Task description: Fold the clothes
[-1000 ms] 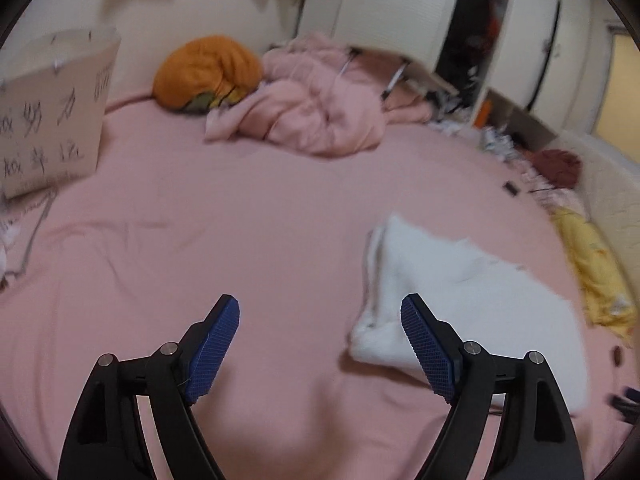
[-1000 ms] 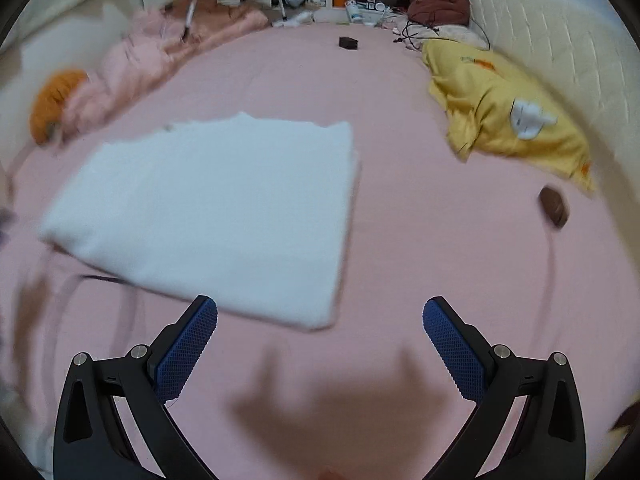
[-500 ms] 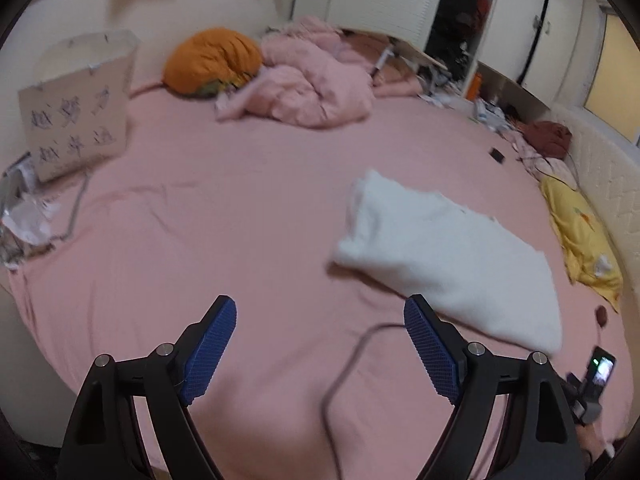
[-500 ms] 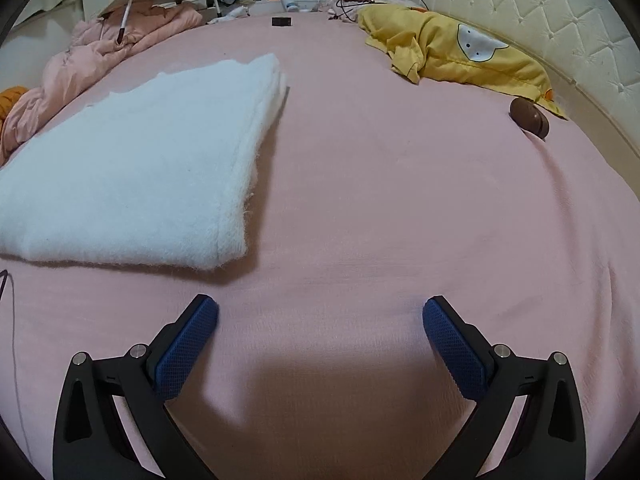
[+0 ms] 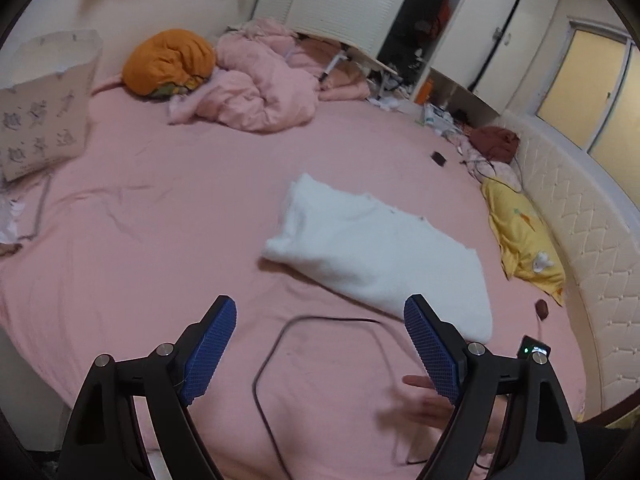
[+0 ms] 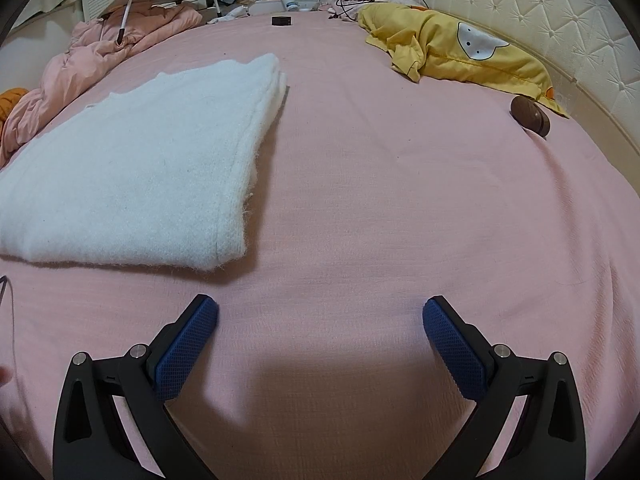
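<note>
A white fluffy garment (image 5: 380, 256) (image 6: 136, 168) lies folded into a flat rectangle on the pink bed (image 5: 160, 216) (image 6: 380, 184). My left gripper (image 5: 320, 312) hangs open above the bed, back from the garment's near edge, nothing between its blue pads. My right gripper (image 6: 320, 312) rests low over the sheet, open and empty, just right of the garment's near corner. In the left wrist view a person's hand (image 5: 428, 400) shows behind the right finger.
A dark cable (image 5: 276, 344) loops across the sheet near me. A yellow garment (image 6: 452, 56) and a brown case (image 6: 530, 115) lie by the quilted headboard (image 6: 520, 20). A pink duvet (image 5: 260, 84), orange bundle (image 5: 168, 60) and paper bag (image 5: 44, 104) sit at the far side.
The left gripper drew back and rose, so the garment looks smaller and the cable and a hand came into view. The right gripper sank close to the sheet, then stayed still.
</note>
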Tool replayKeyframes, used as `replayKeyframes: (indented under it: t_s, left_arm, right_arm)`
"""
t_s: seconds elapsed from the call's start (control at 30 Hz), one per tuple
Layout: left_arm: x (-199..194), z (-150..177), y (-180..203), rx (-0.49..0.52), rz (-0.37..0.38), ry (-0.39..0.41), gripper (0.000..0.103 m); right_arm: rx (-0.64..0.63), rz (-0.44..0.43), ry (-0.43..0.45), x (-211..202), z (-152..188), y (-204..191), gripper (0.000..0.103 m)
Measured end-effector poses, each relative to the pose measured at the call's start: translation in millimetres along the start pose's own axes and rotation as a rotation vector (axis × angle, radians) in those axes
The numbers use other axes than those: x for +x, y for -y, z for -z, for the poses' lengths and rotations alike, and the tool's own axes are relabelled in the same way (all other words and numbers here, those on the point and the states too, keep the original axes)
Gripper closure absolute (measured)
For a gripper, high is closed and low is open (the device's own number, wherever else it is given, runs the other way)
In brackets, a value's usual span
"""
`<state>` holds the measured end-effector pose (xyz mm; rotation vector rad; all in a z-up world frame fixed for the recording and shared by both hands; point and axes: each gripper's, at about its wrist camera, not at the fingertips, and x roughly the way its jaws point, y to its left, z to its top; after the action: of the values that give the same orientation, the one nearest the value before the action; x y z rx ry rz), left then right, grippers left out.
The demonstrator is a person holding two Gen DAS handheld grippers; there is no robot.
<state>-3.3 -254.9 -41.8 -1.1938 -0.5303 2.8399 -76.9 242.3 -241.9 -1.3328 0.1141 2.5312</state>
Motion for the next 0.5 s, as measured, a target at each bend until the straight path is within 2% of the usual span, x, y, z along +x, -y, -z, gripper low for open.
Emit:
replayKeyframes:
  t_s: [0.07, 0.13, 0.17, 0.27, 0.4, 0.5]
  left_arm:
    - [-8.8, -12.2, -19.7, 0.000, -0.065, 0.033, 0.017]
    - [-13.5, -25.8, -42.6, -0.049, -0.106, 0.051, 0.017]
    - [-15.3, -30.4, -51.0, -0.081, -0.101, 0.054, 0.017]
    - [-24.3, -44.6, -70.6, -0.185, -0.021, 0.082, 0.017]
    - [-27.1, -59.9, -64.1, -0.184, -0.015, 0.067, 0.017]
    - [-30.0, -70.0, -44.4, -0.146, 0.016, 0.043, 0.017]
  right_arm:
    - [0.000, 0.000, 0.000, 0.0, 0.1, 0.0, 0.000]
    - [0.000, -0.001, -0.001, 0.1, 0.1, 0.1, 0.000]
    - [0.000, 0.000, 0.000, 0.0, 0.2, -0.1, 0.000]
    - [0.000, 0.000, 0.000, 0.1, 0.2, -0.1, 0.000]
    - [0.001, -0.001, -0.001, 0.3, 0.1, -0.5, 0.000]
    - [0.000, -0.001, -0.001, 0.3, 0.1, -1.0, 0.000]
